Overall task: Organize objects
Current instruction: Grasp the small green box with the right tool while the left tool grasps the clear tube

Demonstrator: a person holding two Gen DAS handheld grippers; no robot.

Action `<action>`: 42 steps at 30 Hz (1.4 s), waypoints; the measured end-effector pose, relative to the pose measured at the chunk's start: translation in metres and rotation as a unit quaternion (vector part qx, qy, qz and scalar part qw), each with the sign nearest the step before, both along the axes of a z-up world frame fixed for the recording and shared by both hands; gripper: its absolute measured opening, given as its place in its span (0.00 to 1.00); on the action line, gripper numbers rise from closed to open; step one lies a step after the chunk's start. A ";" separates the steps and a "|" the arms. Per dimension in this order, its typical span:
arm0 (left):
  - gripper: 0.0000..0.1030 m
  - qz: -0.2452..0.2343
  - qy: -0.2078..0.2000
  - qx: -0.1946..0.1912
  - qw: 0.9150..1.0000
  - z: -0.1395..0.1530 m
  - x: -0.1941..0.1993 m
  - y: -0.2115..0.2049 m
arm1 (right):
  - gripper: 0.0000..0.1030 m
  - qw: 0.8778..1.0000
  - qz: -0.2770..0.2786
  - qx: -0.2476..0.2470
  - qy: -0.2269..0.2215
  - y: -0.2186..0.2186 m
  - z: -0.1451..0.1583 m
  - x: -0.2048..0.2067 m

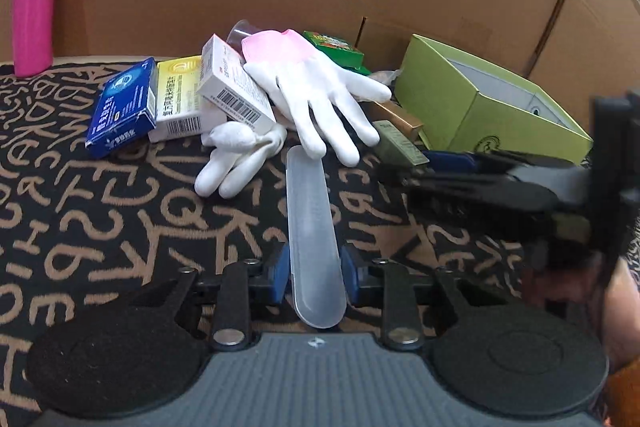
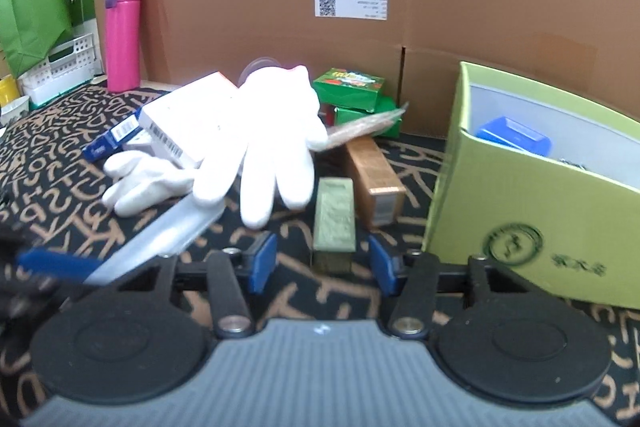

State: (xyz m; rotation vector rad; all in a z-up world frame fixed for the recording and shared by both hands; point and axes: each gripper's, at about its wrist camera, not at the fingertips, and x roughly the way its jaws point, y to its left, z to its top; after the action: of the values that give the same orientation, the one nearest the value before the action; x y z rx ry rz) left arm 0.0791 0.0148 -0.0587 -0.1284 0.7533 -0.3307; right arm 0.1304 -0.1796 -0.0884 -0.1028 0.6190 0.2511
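Between left tool (image 1: pixel 315 273) pads: clear case (image 1: pixel 310 211), gripped.

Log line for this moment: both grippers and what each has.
left gripper: shut on translucent case | right gripper: open around olive box, fingers not touching it

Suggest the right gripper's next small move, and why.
Probably close the right gripper on the olive box. The box already lies between its pads, with a gap showing on each side, so nothing is gripped yet. The left gripper is clamped on the clear case.
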 end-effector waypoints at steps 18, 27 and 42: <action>0.28 -0.054 -0.020 0.058 0.997 -0.001 -0.001 -0.032 | 0.24 1.000 0.004 -0.007 0.007 -0.025 0.013 -0.122; 0.33 -0.059 -0.021 0.074 0.995 -0.001 -0.006 -0.043 | 0.24 1.000 0.000 -0.012 -0.005 -0.020 0.014 -0.108; 0.43 -0.054 -0.038 0.105 0.992 -0.004 -0.006 -0.059 | 0.23 1.000 -0.007 0.017 0.018 -0.022 0.003 -0.096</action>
State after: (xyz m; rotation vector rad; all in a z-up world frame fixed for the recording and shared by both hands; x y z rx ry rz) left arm 0.0734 -0.0441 -0.0628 0.1227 0.7173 -0.3545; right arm 0.0347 -0.2013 -0.0855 -0.0618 0.6516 0.2502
